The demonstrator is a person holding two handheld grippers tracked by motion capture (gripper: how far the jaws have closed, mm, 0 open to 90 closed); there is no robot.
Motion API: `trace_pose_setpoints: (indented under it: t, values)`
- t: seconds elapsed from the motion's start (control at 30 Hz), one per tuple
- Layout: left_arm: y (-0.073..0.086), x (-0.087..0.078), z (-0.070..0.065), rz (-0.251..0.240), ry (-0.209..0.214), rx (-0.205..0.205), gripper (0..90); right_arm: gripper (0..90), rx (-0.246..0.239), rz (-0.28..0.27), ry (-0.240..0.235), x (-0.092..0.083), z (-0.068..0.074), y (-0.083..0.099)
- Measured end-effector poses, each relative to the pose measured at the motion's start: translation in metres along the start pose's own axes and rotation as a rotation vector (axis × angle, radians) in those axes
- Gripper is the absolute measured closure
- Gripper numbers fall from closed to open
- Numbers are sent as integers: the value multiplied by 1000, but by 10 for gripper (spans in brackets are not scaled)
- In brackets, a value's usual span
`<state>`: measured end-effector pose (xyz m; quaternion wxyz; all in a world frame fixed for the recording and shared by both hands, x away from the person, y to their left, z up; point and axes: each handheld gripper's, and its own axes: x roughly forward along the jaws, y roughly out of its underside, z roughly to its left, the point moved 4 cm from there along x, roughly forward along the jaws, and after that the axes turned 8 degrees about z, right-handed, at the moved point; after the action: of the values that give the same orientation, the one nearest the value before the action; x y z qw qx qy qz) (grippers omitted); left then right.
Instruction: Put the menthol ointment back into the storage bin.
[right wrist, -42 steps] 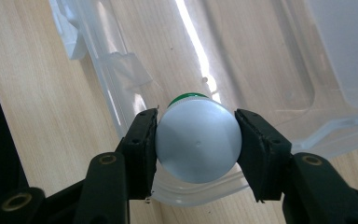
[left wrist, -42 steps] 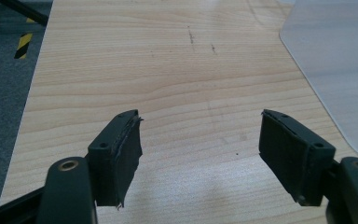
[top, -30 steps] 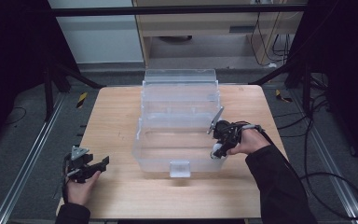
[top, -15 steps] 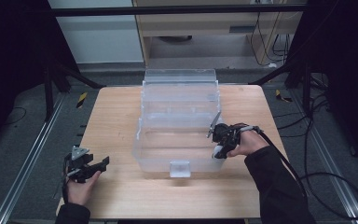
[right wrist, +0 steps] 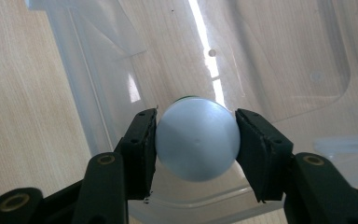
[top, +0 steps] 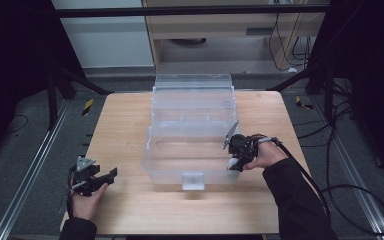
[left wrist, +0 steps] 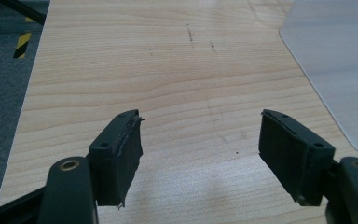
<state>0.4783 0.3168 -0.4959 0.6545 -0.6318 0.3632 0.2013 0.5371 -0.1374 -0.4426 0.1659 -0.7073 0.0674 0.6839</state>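
Note:
A clear plastic box [top: 152, 150] stands open in the middle of the wooden table [top: 120, 125], its lid raised at the back. My right gripper [top: 234, 160] hangs over the box's front right corner, shut on a pale round ball [top: 232, 163]. In the right gripper view the ball [right wrist: 196, 140] sits squarely between the pads [right wrist: 142, 144] of the right gripper [right wrist: 196, 112], with the box's inside [right wrist: 284, 56] below it. A trace of green shows behind the ball. My left gripper [top: 105, 178] rests at the table's near left corner. It is open, the left gripper [left wrist: 200, 116] holding nothing over bare wood.
A rounded clear corner of the box [left wrist: 335, 56] lies at the upper right in the left gripper view. Dark floor, metal rails [top: 25, 185] and cables [top: 350, 195] surround the table. A small latch tab [top: 192, 180] sticks out from the box's front.
The right gripper, with the ball in it, has shifted slightly toward the box's front right corner. The left gripper has stayed where it was.

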Motion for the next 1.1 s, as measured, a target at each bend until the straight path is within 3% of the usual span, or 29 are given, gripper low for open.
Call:
trace_pose_setpoints:
  t: [0.27,0.4,0.43,0.5,0.53,0.63,0.73,0.83,0.97,1.1]
  values:
    - [0,0,0,0,0,-1,293,491,12,-12,5,0,1,0]
    - [0,0,1,-1,0,-1,294,441,22,-30,25,-1,2,0]
    - [0,0,0,-1,-1,-1,293,392,32,-52,37,-3,1,0]
    - [0,0,0,-3,1,-1,294,366,66,-85,51,-8,0,1]
    - [0,0,0,-3,1,-1,294,361,60,-113,63,-10,-1,1]
    - [0,0,0,-1,1,0,294,317,102,-227,94,-21,0,7]
    - [0,0,0,1,1,-2,294,253,191,-332,135,-31,-2,19]
    - [1,0,1,4,6,-3,295,185,311,-438,186,-39,-5,33]
    - [2,1,0,17,18,-2,331,160,457,-625,201,-45,-8,59]
    - [2,3,0,27,29,-8,368,146,580,-730,266,-43,-13,87]
